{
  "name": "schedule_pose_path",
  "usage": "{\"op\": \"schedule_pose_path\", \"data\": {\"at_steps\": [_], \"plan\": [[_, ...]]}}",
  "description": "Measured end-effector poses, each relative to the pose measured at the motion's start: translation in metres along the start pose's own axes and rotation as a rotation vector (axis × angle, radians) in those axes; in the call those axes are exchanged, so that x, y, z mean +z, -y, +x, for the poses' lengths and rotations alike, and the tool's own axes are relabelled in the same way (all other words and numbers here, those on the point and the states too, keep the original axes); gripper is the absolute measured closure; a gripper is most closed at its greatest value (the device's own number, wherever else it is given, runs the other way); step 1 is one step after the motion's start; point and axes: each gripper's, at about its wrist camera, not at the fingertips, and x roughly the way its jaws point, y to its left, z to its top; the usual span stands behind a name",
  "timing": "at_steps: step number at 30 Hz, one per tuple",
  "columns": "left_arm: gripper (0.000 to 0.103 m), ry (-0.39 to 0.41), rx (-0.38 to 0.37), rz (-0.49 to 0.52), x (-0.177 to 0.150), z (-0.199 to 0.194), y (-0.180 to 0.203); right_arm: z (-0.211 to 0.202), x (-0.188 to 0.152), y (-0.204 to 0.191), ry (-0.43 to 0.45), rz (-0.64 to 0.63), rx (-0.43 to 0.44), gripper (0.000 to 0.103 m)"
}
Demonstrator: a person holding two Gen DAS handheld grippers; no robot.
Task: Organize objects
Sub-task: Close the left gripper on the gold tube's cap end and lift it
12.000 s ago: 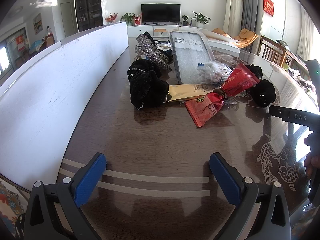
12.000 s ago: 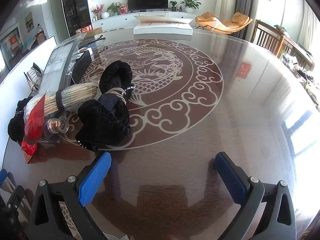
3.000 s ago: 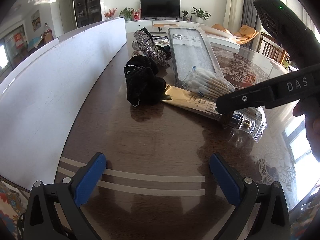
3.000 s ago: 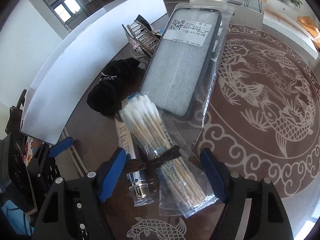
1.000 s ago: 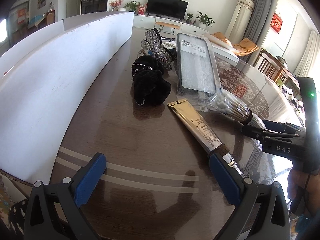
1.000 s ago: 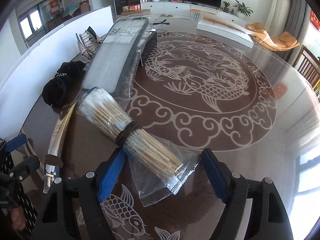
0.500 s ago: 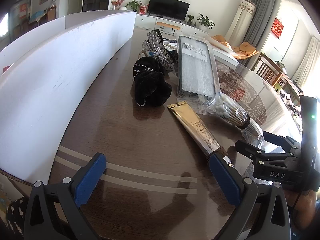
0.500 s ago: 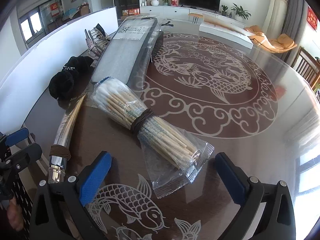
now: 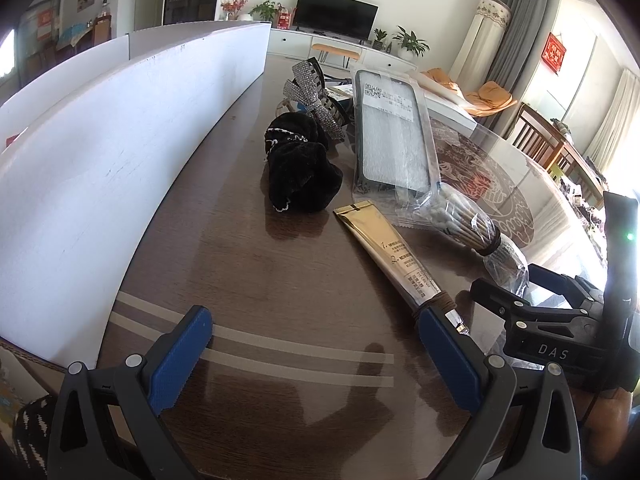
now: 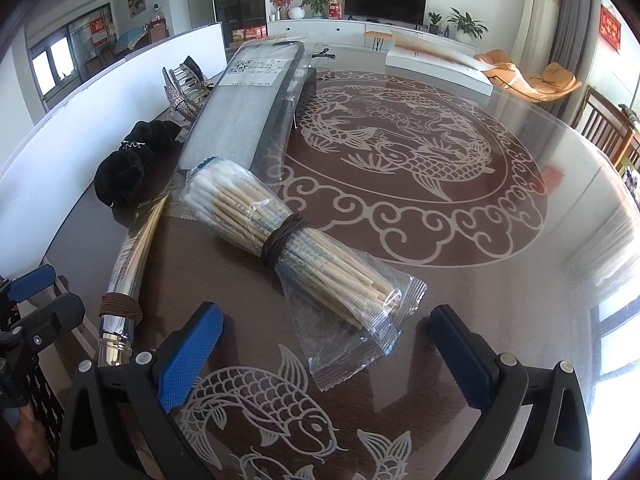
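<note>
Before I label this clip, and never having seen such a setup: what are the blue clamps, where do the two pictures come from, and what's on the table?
There is no robot. A person holds two clamp tools, each with a camera looking along its blue fingers. One picture comes from the left gripper, the other from the right gripper. Both are open and hold nothing. On the table lie a bag of cotton swabs, a gold tube, a black scrunchie, a sparkly hair clip and a packaged phone case.
</note>
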Motion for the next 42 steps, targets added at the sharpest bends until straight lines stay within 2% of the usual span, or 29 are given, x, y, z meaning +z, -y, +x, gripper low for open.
{"op": "schedule_pose_path", "data": {"at_steps": [11, 16, 19, 25, 28, 30, 32, 35, 37, 42], "plan": [[0.000, -0.002, -0.001, 0.002, 0.000, 0.000, 0.000, 0.000, -0.001, 0.001, 0.005, 0.001, 0.000, 0.000], [0.000, 0.000, -0.061, -0.054, 0.003, -0.003, -0.011, 0.000, -0.001, 0.001, -0.002, 0.005, -0.005, 0.000], [0.000, 0.003, -0.094, -0.085, 0.004, -0.006, -0.017, -0.001, -0.002, -0.001, -0.017, 0.034, -0.030, 0.000], [0.000, 0.011, -0.108, -0.085, 0.003, -0.007, -0.015, -0.005, -0.004, -0.014, 0.025, 0.039, -0.101, 0.000], [0.000, 0.028, -0.111, -0.070, 0.004, -0.010, -0.012, -0.003, -0.006, -0.033, 0.015, 0.028, -0.037, 0.000], [0.000, 0.040, -0.114, -0.069, 0.004, -0.012, -0.012, -0.004, -0.008, -0.051, 0.012, -0.040, 0.019, 0.000], [0.000, 0.041, -0.124, -0.071, 0.003, -0.013, -0.012, -0.006, -0.010, -0.059, 0.022, -0.070, 0.009, 0.000], [0.000, 0.029, -0.152, -0.074, 0.003, -0.011, -0.010, -0.007, -0.012, -0.050, 0.009, -0.053, 0.002, 0.000], [0.000, 0.018, -0.139, -0.059, 0.003, -0.009, -0.003, -0.010, -0.014, -0.039, 0.016, -0.055, -0.022, 0.000], [0.000, 0.003, -0.037, 0.058, 0.004, -0.001, 0.027, -0.024, -0.020, -0.006, 0.038, -0.074, -0.091, 0.000]]}}
